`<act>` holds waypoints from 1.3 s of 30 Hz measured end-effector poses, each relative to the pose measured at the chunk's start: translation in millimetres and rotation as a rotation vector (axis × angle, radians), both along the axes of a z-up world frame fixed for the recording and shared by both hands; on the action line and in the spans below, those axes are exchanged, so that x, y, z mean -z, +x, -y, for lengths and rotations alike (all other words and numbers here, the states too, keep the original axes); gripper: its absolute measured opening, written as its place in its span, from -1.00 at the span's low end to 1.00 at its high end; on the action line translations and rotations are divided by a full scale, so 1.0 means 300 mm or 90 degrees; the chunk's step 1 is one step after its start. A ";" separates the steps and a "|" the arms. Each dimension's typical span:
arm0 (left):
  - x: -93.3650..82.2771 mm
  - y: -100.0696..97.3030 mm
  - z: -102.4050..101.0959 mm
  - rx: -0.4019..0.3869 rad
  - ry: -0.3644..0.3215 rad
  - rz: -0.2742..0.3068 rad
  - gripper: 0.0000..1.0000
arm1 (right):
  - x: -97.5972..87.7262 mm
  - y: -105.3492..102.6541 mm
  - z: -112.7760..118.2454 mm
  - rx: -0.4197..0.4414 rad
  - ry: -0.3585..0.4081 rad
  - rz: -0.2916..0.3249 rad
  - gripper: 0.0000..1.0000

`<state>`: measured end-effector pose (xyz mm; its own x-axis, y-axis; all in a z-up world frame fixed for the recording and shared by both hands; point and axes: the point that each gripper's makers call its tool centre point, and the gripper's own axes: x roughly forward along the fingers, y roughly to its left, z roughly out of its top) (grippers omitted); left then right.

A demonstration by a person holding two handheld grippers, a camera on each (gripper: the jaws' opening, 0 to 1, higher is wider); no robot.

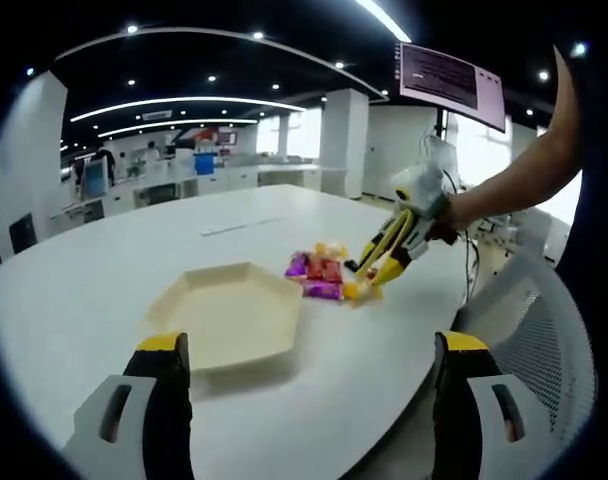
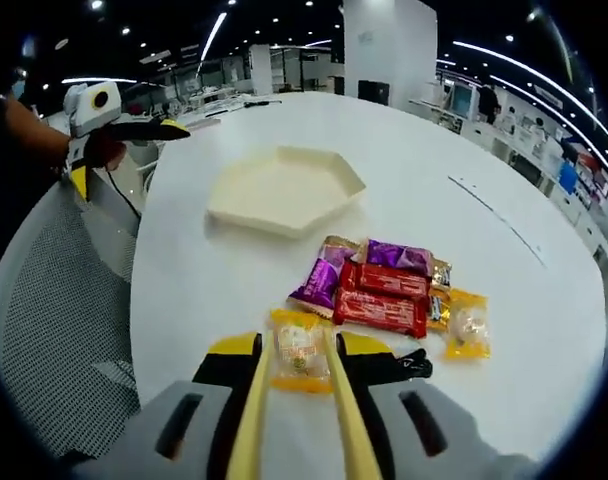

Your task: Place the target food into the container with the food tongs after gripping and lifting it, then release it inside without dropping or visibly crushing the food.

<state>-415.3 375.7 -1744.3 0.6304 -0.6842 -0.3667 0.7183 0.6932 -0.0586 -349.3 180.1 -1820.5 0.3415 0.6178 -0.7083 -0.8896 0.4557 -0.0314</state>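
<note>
A cream hexagonal tray [image 1: 229, 315] [image 2: 284, 185] lies empty on the white table [image 1: 114, 260]. Beside it is a pile of wrapped snacks [image 1: 319, 275]: red bars [image 2: 384, 300], purple packets [image 2: 319, 285] and yellow packets [image 2: 467, 325]. My right gripper [image 2: 302, 352] [image 1: 409, 225] is shut on yellow food tongs [image 2: 252, 420] [image 1: 382, 255]. The tong arms straddle a yellow packet [image 2: 299, 360] at the near edge of the pile, low at the table; whether they squeeze it I cannot tell. My left gripper [image 1: 312, 345] [image 2: 134, 128] stands wide open, holding nothing, off the tray's side opposite the pile.
A mesh-backed chair [image 2: 54, 330] [image 1: 544, 350] stands at the table's curved edge by both grippers. A person's arm [image 1: 514, 185] reaches in holding the right gripper. Bare table stretches beyond the tray and the snacks. Desks and people are far back in the office.
</note>
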 end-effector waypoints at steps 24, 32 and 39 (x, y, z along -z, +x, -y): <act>-0.003 0.006 -0.007 -0.008 -0.003 -0.001 0.92 | -0.015 0.032 0.027 0.089 0.006 -0.046 -0.62; -0.004 0.007 -0.010 -0.009 -0.001 0.001 0.91 | -0.055 0.038 0.041 0.118 0.029 -0.064 -0.62; -0.003 0.004 -0.009 -0.008 -0.003 -0.001 0.92 | -0.101 0.063 0.052 0.127 0.040 -0.054 -0.61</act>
